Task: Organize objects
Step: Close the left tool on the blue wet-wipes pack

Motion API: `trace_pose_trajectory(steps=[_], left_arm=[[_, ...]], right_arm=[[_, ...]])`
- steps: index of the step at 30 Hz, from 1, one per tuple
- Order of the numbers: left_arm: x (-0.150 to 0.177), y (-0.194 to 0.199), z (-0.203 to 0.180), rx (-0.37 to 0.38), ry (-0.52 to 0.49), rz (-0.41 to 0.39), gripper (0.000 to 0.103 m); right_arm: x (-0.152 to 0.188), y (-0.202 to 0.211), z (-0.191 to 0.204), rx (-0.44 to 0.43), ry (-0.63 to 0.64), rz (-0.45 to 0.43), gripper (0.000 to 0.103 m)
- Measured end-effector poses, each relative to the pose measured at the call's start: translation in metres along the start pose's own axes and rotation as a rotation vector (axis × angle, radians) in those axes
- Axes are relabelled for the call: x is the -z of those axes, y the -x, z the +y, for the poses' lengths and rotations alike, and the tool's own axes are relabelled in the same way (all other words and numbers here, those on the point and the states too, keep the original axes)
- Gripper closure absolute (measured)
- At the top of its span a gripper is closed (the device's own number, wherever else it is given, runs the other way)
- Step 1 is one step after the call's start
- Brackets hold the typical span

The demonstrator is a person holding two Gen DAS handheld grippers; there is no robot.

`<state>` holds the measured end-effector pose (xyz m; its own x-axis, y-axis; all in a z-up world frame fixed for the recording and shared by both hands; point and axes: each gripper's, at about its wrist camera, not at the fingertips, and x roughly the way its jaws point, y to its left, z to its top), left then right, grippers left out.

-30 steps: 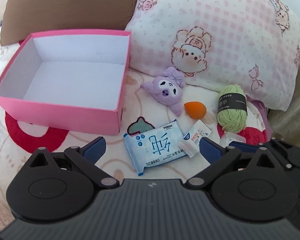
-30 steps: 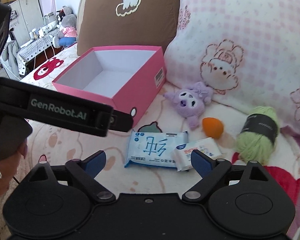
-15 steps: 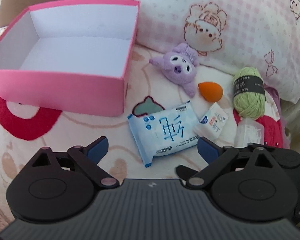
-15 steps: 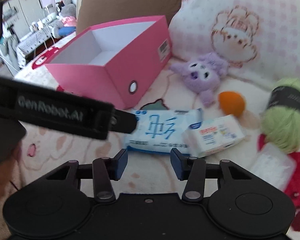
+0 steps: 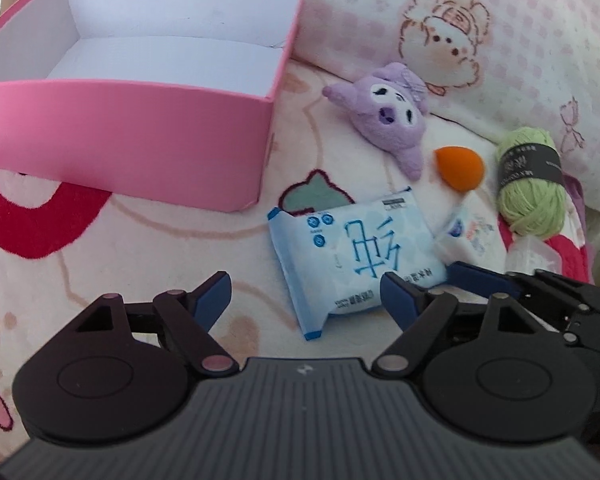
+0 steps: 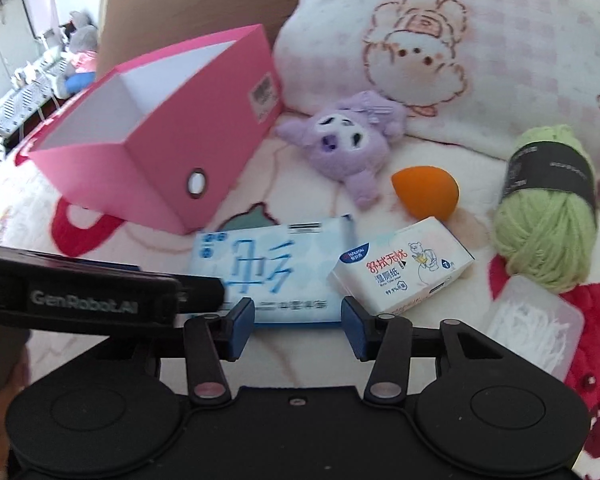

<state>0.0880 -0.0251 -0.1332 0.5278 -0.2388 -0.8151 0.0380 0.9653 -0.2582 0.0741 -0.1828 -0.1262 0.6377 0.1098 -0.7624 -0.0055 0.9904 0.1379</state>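
An open, empty pink box (image 5: pixel 148 140) (image 6: pixel 168 152) stands on the bed at the left. To its right lie a blue wipes pack (image 5: pixel 352 256) (image 6: pixel 276 268), a small white tissue pack (image 6: pixel 404 268) (image 5: pixel 466 236), a purple plush (image 5: pixel 388 116) (image 6: pixel 348 136), an orange sponge (image 5: pixel 460 168) (image 6: pixel 424 190) and green yarn (image 5: pixel 528 184) (image 6: pixel 548 204). My left gripper (image 5: pixel 306 294) is open and empty, just before the wipes pack. My right gripper (image 6: pixel 298 326) is open and empty, its fingers close before the wipes pack and tissue pack.
A clear plastic box of white picks (image 6: pixel 536 324) (image 5: pixel 534 254) lies at the right on a red patch of blanket. A pink checked pillow (image 6: pixel 460 40) and a brown cushion (image 6: pixel 204 4) stand behind. The left gripper's body (image 6: pixel 80 300) crosses the right wrist view.
Both grippers moved forward and down toward the wipes pack. The right gripper's jaws narrowed from wide open, then widened a little.
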Motion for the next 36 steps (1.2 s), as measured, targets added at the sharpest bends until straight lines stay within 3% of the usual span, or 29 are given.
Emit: trace_pose_trajectory(steps=[3, 13, 16, 21, 28, 32, 36], left_arm=[[0.001, -0.002, 0.003, -0.012, 0.000, -0.012, 0.041], [0.003, -0.017, 0.012, 0.058, 0.075, 0.011, 0.054], [0.005, -0.018, 0.011, 0.091, 0.065, -0.001, 0.068], [0.007, -0.012, 0.004, 0.130, 0.030, -0.021, 0.070], [0.010, -0.001, 0.003, 0.058, -0.015, 0.031, 0.069], [0.016, -0.007, 0.004, 0.029, 0.013, 0.034, 0.065], [0.014, -0.010, 0.007, 0.017, 0.045, 0.036, 0.056]], right_arm=[[0.001, -0.006, -0.004, 0.030, 0.001, 0.010, 0.045], [0.003, -0.020, -0.011, -0.002, 0.000, 0.016, 0.045], [0.002, -0.023, -0.012, -0.017, -0.004, 0.011, 0.045], [0.002, -0.018, -0.008, -0.017, 0.011, 0.018, 0.047], [0.008, -0.004, 0.010, -0.116, 0.049, 0.073, 0.045], [0.014, -0.005, 0.014, -0.140, 0.040, 0.131, 0.038], [0.012, -0.006, 0.011, -0.118, 0.011, 0.114, 0.038]])
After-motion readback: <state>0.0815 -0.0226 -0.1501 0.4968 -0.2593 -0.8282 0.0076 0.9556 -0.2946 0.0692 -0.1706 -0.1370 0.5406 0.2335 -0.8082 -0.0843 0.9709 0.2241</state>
